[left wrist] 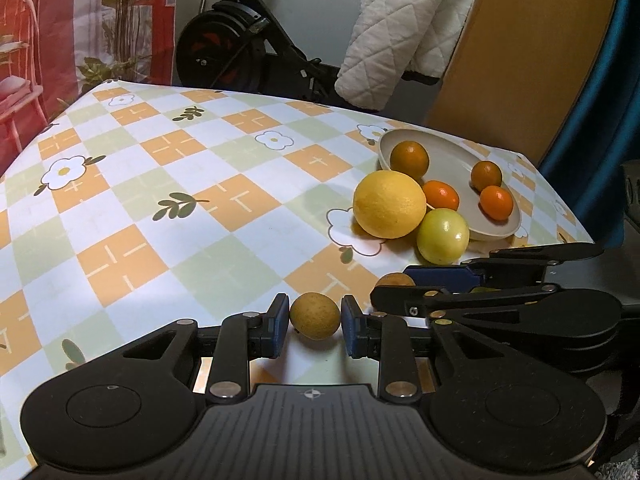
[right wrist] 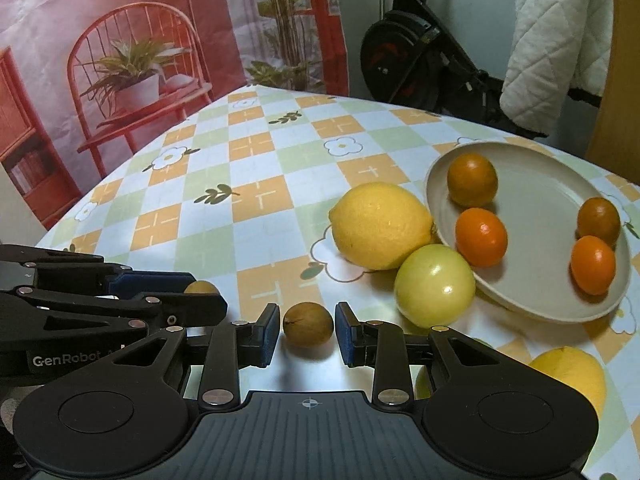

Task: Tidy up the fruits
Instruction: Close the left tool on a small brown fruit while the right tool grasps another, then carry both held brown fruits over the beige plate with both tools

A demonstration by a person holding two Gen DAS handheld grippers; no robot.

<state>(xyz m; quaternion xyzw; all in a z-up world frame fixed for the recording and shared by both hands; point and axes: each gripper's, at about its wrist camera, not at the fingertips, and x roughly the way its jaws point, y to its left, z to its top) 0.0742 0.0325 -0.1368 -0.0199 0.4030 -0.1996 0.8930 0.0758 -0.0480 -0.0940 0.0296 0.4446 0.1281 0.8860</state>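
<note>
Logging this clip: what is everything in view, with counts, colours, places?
checked flowered tablecloth: one, orange-green-white, under the fruit.
beige round plate: one, on its right side.
small orange citrus fruits: four, two bright, two darker, on the plate.
large yellow lemons: two, one left of the plate, one near right.
yellow-green round fruit: one, beside the plate's near rim.
small brown round fruit: two, one in each claw.
black exercise bike: one, background.
white quilted cloth: one, hanging back right.
left claw: black, shut on one.
right claw: black, shut on the other.

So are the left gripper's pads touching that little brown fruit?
Touching. Left wrist view shows the left gripper's pads pressed against both sides of the small brown fruit.
</note>
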